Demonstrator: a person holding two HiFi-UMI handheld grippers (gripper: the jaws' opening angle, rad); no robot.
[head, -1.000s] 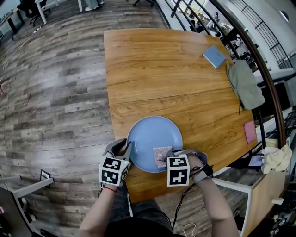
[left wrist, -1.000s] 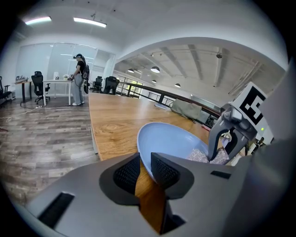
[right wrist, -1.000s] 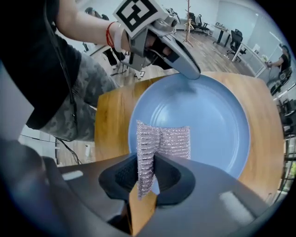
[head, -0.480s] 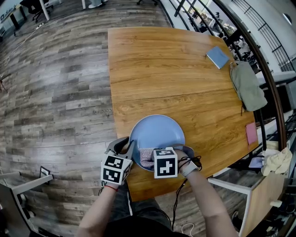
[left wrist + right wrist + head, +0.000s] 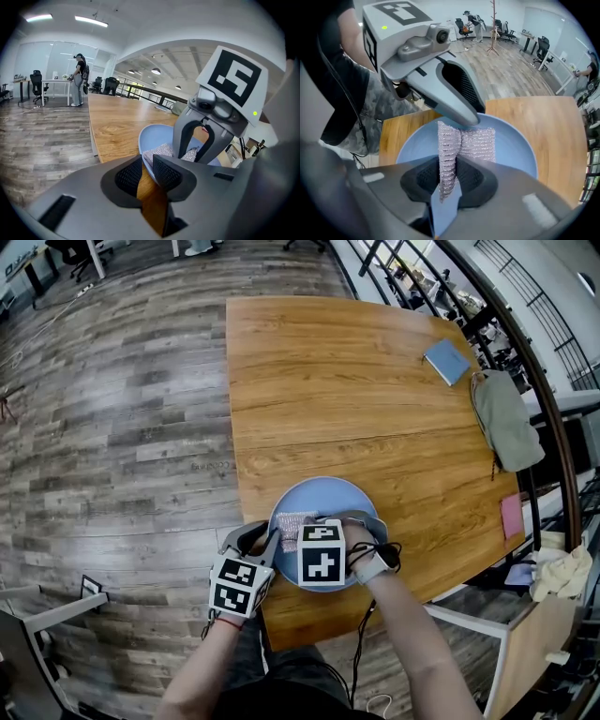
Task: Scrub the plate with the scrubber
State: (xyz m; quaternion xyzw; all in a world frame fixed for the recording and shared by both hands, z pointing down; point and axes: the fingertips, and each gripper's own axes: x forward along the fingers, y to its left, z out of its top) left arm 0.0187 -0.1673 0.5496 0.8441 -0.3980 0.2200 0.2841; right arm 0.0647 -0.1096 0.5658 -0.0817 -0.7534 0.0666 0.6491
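A round blue plate (image 5: pixel 333 495) lies at the near edge of the wooden table (image 5: pixel 337 381). My left gripper (image 5: pixel 269 545) is shut on its near-left rim; in the left gripper view the rim (image 5: pixel 146 161) sits pinched between the two pads of that gripper (image 5: pixel 146 173). My right gripper (image 5: pixel 314 523) points steeply down over the plate's left half, shut on a silvery mesh scrubber (image 5: pixel 292 521). In the right gripper view the scrubber (image 5: pixel 478 143) hangs folded from the right gripper (image 5: pixel 447 176) and rests on the plate (image 5: pixel 511 150), just below a left finger (image 5: pixel 457 89).
A blue notebook (image 5: pixel 446 360) lies at the far right of the table, with a grey-green cloth bag (image 5: pixel 506 432) on the right edge and a pink card (image 5: pixel 511 515) nearer. Wood-plank floor runs along the table's left edge.
My right gripper has slid the scrubber leftward across the plate, from its near-middle toward the left rim. The left gripper has stayed put on the rim.
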